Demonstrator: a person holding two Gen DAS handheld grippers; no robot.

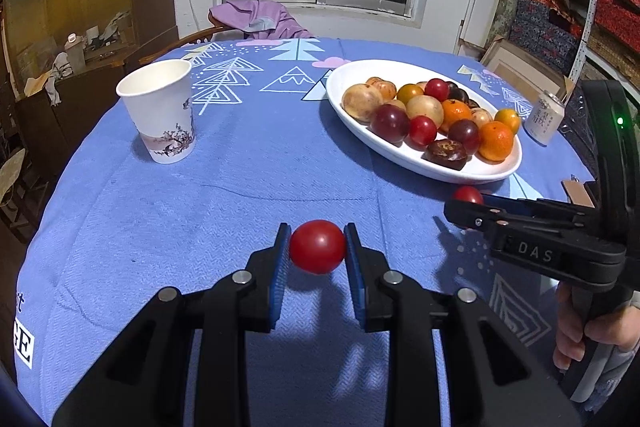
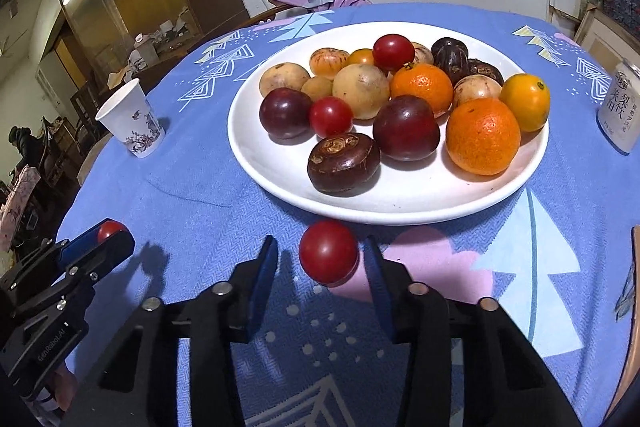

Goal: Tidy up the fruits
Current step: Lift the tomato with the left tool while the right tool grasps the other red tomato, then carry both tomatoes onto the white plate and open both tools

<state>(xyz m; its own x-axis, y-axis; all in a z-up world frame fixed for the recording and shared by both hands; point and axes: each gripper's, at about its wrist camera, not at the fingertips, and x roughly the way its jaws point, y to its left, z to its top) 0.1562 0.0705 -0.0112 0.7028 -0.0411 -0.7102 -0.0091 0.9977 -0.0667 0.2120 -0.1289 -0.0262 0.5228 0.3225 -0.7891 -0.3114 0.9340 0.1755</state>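
The left claw (image 1: 317, 247) gripped a small round red tomato (image 1: 317, 246); the right claw (image 2: 322, 259) stood around another (image 2: 328, 257) before the white plate (image 2: 400, 215), apparently not squeezing yet: close gently

A plate (image 2: 400, 211) piled with fruit sits on the table (image 1: 240, 167). A paper cup (image 1: 160, 111) stands well to its left, a drink can (image 2: 620, 107) just to its right, and a cherry tomato (image 2: 328, 251) lies just before it.
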